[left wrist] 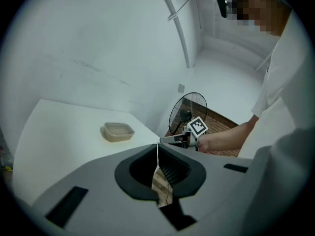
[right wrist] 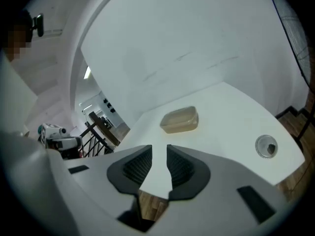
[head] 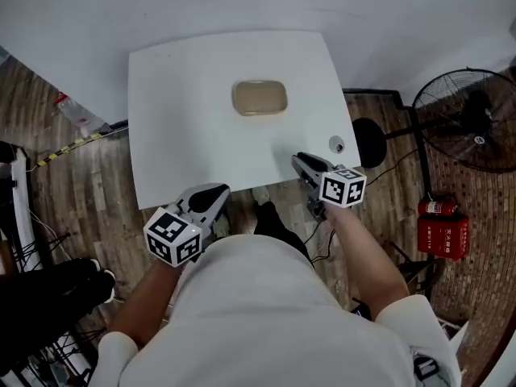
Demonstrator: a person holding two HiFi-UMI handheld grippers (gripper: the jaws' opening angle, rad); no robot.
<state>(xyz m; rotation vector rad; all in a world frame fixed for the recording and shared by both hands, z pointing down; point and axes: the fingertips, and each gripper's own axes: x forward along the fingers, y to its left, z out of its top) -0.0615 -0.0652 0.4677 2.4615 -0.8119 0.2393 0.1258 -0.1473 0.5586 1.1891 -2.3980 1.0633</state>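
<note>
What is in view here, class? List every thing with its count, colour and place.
table: 1, white, centre, against the wall
container: 1, beige, middle of the table
round fitting: 1, silver, near the table's right edge
fan: 1, black, on the floor at right
fire extinguisher: 1, red, on a red box, below the fan
bottle: 1, clear, floor at left by the wall
floor: brown wood
left gripper: 1, grey, jaws shut, empty, at the table's near edge
right gripper: 1, grey, jaws apart, empty, over the table's near right part
</note>
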